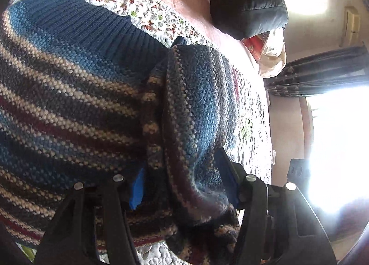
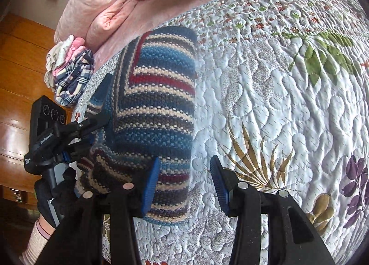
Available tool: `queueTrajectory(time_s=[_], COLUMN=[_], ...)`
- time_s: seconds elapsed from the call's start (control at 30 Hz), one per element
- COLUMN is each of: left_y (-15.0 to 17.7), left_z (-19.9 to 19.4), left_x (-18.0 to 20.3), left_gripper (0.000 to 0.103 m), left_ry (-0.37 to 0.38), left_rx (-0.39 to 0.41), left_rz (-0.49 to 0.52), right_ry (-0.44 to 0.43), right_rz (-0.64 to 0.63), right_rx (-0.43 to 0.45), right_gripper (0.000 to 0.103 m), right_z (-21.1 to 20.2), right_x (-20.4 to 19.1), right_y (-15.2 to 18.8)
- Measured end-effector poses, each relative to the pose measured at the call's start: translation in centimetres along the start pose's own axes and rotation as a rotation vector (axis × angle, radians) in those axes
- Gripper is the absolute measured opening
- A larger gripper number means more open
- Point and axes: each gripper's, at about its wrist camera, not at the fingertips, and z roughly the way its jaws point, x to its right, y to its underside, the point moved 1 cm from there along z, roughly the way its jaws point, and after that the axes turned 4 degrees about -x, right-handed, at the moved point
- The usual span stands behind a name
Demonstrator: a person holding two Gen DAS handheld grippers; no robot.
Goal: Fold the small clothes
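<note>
A knitted sweater (image 2: 159, 94) striped in blue, cream, brown and red lies folded into a narrow band on a floral quilt (image 2: 276, 103). My right gripper (image 2: 184, 184) hovers open over its near end, with the left finger (image 2: 151, 186) above the knit and the right finger above the quilt. At the sweater's left edge, my left gripper (image 2: 99, 115) is held by a gloved hand (image 2: 55, 193). In the left wrist view the sweater (image 1: 69, 94) fills the frame. A thick fold of it bulges between the wide-apart fingers of the left gripper (image 1: 182, 183), which is open.
A pink rolled blanket (image 2: 99, 7) and a small pile of checked clothes (image 2: 71, 69) lie at the bed's far left. A wooden wardrobe (image 2: 18, 80) stands beyond. A dark cushion (image 1: 249, 7) sits at the bed's far end, near a bright window (image 1: 334, 149).
</note>
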Motion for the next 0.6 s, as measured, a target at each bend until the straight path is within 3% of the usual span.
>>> queueTrajectory(time_s=[0.1, 0.17, 0.3, 0.4, 0.6], left_y=[-0.4, -0.5, -0.6, -0.5, 0.2], left_z=[0.8, 1.2, 1.5, 1.5, -0.4], left_x=[0.9, 1.6, 2.7, 3.3, 5.9], left_gripper=[0.054, 0.048, 0.026, 0.021, 0.017], left_ry=[-0.008, -0.023, -0.064, -0.087, -0.014], left_rx=[-0.005, -0.001, 0.026, 0.051, 0.122], left_rz=[0.015, 0.027, 0.035, 0.037, 0.091], right_ry=[-0.009, -0.009, -0.014, -0.022, -0.028], right_rz=[0.012, 0.016, 0.033, 0.049, 0.065], right_rx=[0.004, 0.004, 0.008, 0.016, 0.027], right_gripper=[0.047, 0.047, 0.047, 0.047, 0.047], right_z=[-0.1, -0.1, -0.5, -0.9, -1.7], right_x=[0.6, 1.0, 1.8, 2.6, 3.3], right_y=[0.2, 0.3, 0.8, 1.3, 1.9])
